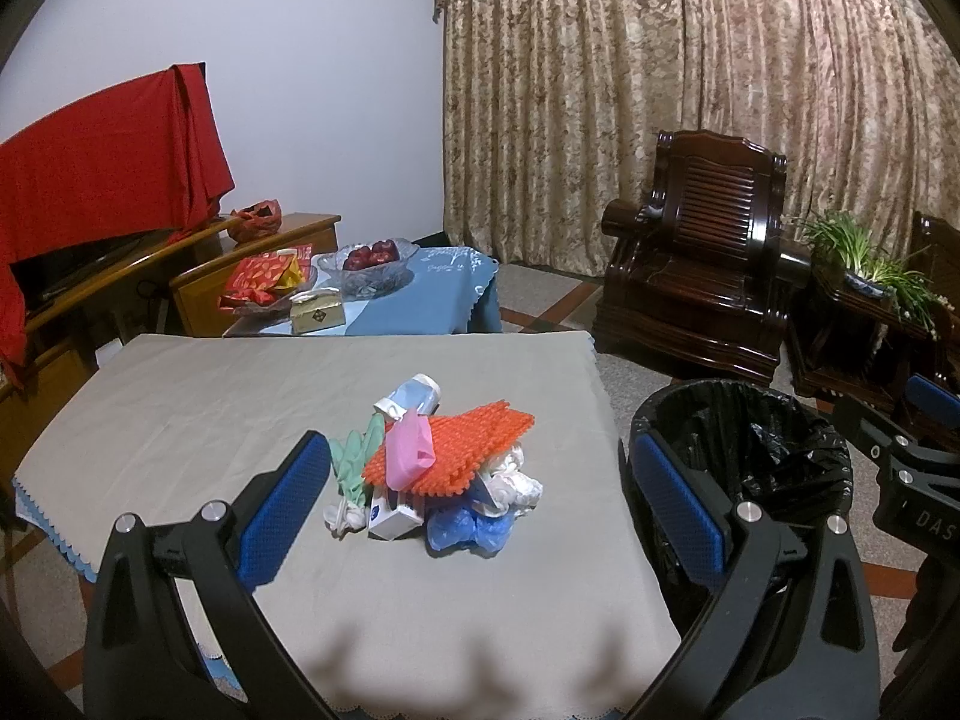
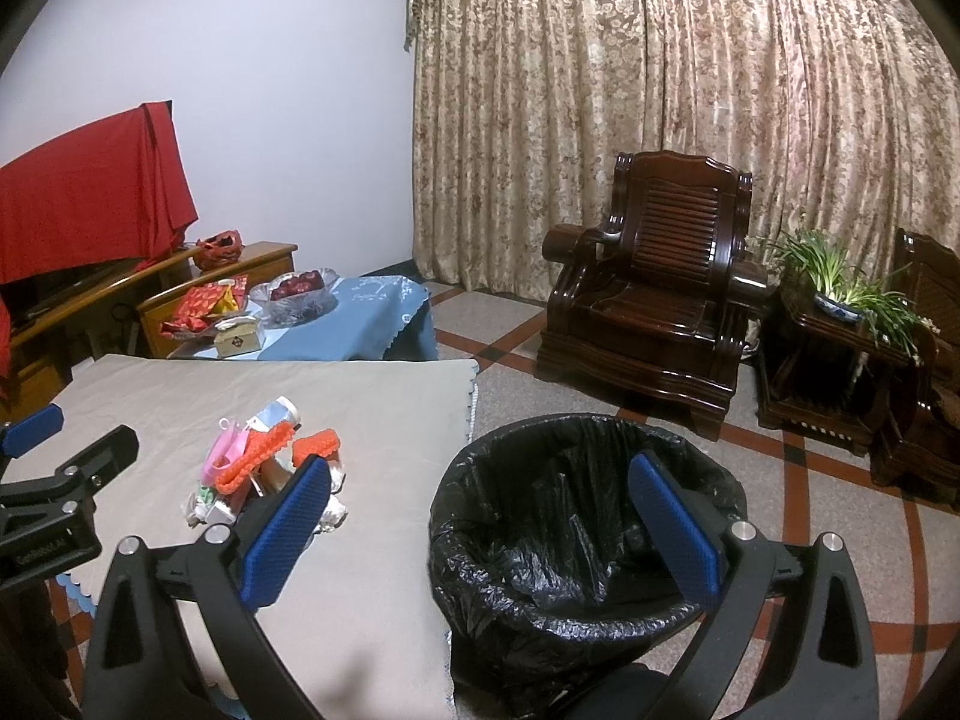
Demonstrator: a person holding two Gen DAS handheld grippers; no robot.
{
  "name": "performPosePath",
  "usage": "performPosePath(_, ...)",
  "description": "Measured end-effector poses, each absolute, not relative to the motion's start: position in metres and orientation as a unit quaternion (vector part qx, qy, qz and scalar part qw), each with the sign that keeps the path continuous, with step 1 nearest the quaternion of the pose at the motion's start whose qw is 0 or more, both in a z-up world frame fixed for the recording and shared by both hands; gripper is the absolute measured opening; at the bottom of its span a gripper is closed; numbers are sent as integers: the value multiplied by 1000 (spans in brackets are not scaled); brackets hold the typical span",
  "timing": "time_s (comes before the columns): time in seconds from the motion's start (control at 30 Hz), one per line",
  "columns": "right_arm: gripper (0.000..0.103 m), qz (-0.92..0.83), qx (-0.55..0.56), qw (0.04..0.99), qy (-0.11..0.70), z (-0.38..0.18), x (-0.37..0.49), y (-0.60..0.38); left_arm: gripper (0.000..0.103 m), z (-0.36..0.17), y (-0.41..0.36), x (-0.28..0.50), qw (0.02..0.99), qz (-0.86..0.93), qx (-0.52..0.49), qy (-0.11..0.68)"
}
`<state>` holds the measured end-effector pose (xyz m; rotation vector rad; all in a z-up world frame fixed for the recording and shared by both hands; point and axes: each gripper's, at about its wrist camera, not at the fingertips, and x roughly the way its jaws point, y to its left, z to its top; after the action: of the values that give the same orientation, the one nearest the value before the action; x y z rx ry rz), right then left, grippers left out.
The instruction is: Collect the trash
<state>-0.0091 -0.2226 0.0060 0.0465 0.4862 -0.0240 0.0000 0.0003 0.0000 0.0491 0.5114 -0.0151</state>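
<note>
Orange spiky mat [image 1: 456, 447] tops the trash pile; the left hand-held gripper [image 1: 480, 501], spread empty, should pinch it first. Right hand-held gripper [image 2: 480, 525], also spread, hovers by the black-lined bin [image 2: 576, 540], seemingly empty.

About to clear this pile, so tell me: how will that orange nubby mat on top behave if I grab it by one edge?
The orange mat looks thin and rubbery, so probably floppy. It lies draped over the pile, so lifting may drag the pink bag along.

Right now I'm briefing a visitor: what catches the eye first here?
A bright heap of trash, topped by an orange bumpy mat, sits mid-way on the grey tablecloth. Beside the table's right edge stands a black-lined bin. Both tools, left and right, are open and hold nothing.
</note>
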Motion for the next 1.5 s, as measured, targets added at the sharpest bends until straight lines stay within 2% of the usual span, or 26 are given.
performPosePath(0.37, 97, -4, 24, 969, 246, -7, 1, -215, 98, -5, 11, 3, 967, -6, 21, 256)
performPosePath(0.97, 96, 91, 2, 957, 277, -46, 81, -142, 98, -43, 121, 52, 960, 105, 0, 261)
performPosePath(1.37, 71, 172, -23, 925, 339, -94, 142, -69, 98, -76, 160, 79, 951, 128, -10, 280)
performPosePath(1.5, 59, 193, -21, 912, 361, -105, 152, -56, 96, -81, 160, 88, 950, 122, -3, 288)
